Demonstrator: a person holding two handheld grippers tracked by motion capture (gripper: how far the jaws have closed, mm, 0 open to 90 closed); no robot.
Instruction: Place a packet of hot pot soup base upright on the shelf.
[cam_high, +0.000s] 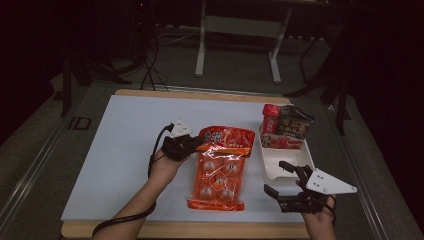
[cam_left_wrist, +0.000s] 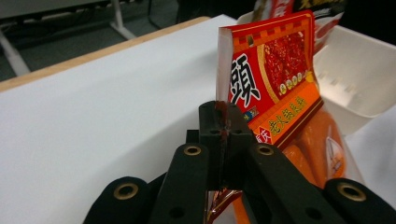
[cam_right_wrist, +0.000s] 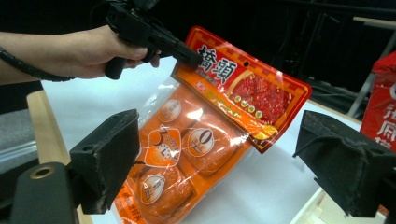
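An orange and red snack bag (cam_high: 220, 167) lies lengthwise on the white table top, its red header end lifted. My left gripper (cam_high: 196, 144) is shut on the header's left corner; in the left gripper view the jaws pinch the bag (cam_left_wrist: 275, 88) edge at my left gripper (cam_left_wrist: 223, 122). The right gripper view shows the bag (cam_right_wrist: 205, 140) hanging from that grip (cam_right_wrist: 189, 56). My right gripper (cam_high: 280, 177) stands open near the table's front right, nothing between its fingers (cam_right_wrist: 105, 158).
A white tray (cam_high: 282, 162) sits right of the bag, with red and dark packets (cam_high: 285, 127) at its far end. The white table top (cam_high: 130, 140) has a wooden edge (cam_high: 190, 231). Table legs and cables stand on the floor beyond.
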